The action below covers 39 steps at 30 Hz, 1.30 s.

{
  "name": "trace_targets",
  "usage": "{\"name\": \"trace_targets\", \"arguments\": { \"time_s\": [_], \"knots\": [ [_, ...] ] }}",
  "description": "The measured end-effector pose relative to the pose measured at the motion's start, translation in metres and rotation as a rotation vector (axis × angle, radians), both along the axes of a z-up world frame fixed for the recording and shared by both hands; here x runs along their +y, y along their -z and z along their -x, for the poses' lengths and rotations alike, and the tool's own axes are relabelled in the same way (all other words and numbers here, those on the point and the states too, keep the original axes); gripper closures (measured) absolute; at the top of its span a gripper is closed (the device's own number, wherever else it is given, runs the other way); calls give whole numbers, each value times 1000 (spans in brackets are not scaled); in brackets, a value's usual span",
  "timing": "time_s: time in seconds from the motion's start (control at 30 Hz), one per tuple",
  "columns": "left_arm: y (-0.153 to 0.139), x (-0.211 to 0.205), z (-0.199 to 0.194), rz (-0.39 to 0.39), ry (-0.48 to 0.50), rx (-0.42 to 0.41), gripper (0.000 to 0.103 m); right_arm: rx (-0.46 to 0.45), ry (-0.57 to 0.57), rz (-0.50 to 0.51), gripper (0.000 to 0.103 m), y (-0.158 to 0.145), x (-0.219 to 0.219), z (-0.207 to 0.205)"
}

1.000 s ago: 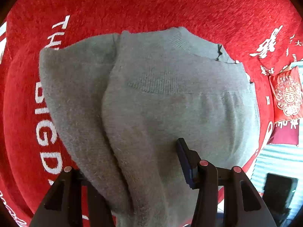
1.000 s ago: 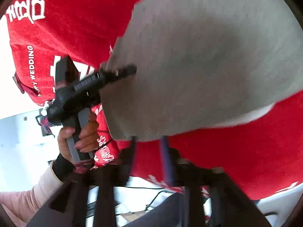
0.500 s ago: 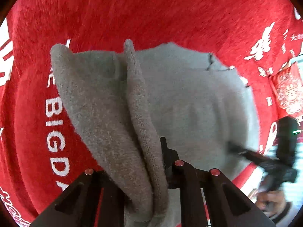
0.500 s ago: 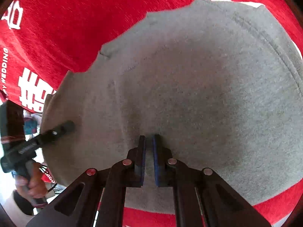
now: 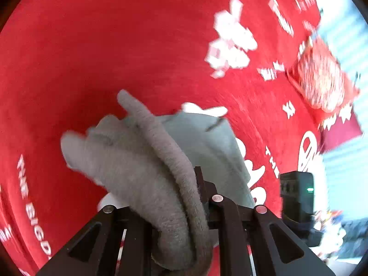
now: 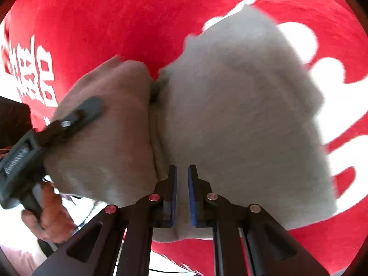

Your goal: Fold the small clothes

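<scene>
A small grey knit garment [image 6: 241,115] lies on a red cloth with white print [image 6: 92,23]. My left gripper [image 5: 181,184] is shut on a bunched edge of the garment [image 5: 147,174] and lifts it off the cloth. It also shows in the right wrist view [image 6: 76,117], gripping the garment's left side. My right gripper [image 6: 181,172] is nearly shut, its blue pads a narrow gap apart, low over the middle of the garment. Nothing shows between its pads. The right gripper's body shows at the right in the left wrist view [image 5: 296,195].
The red cloth [image 5: 115,46] covers the table. A red packet with a pattern [image 5: 322,82] lies near the cloth's far right edge. The person's hand [image 6: 48,214] holds the left gripper's handle. A pale floor lies beyond the cloth's edge.
My left gripper has lifted its edge of the garment higher and carried it over, so the garment now stands in two humps. My right gripper's pads have opened slightly.
</scene>
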<state>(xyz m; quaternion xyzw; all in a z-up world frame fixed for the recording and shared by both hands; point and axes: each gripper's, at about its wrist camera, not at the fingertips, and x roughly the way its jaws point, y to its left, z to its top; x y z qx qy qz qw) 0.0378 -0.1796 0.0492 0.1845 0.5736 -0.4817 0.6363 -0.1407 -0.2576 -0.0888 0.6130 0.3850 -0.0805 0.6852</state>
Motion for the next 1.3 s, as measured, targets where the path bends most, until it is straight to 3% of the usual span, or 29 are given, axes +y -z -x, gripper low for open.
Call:
{"name": "trace_targets", "arguments": {
  "time_s": [0.1, 0.23, 0.43, 0.5, 0.57, 0.63, 0.7, 0.77, 0.97, 1.07, 1.17, 1.2, 1.23, 1.3],
  "knots": [
    [27, -53, 43, -71, 113, -74, 87, -2, 65, -63, 90, 18, -14, 18],
    [59, -92, 74, -198, 154, -135, 87, -24, 138, -145, 90, 34, -20, 40],
    [50, -98, 84, -258, 159, -189, 86, -66, 199, -197, 90, 43, -18, 54],
    [44, -96, 83, -253, 171, -189, 64, -65, 203, -197, 90, 42, -12, 46],
    [31, -95, 88, -186, 180, -212, 26, -69, 204, -196, 85, 40, -15, 56],
    [12, -95, 97, -119, 202, -255, 17, -66, 209, -188, 81, 37, -20, 60],
    [-1, -95, 101, -84, 213, -276, 18, -79, 235, -194, 73, 33, -26, 66],
    [-8, -92, 96, -75, 193, -275, 18, -129, 279, -238, 52, 32, -33, 76],
    [1, -49, 44, -150, 24, -249, 18, -264, 345, -386, 31, 40, -49, 86],
    [21, -19, 23, -222, -63, -232, 18, -266, 296, -401, 30, 32, -59, 82],
    [43, 4, 14, -291, -97, -237, 18, -137, 151, -317, 34, 22, -64, 42],
    [50, 10, 15, -314, -97, -240, 18, -84, 100, -275, 45, 19, -64, 28],
    [57, 15, 16, -334, -98, -237, 18, -33, 48, -224, 80, 14, -61, 19],
    [65, 21, 18, -346, -105, -223, 18, 39, -21, -91, 81, -2, -55, 6]
  ]
}}
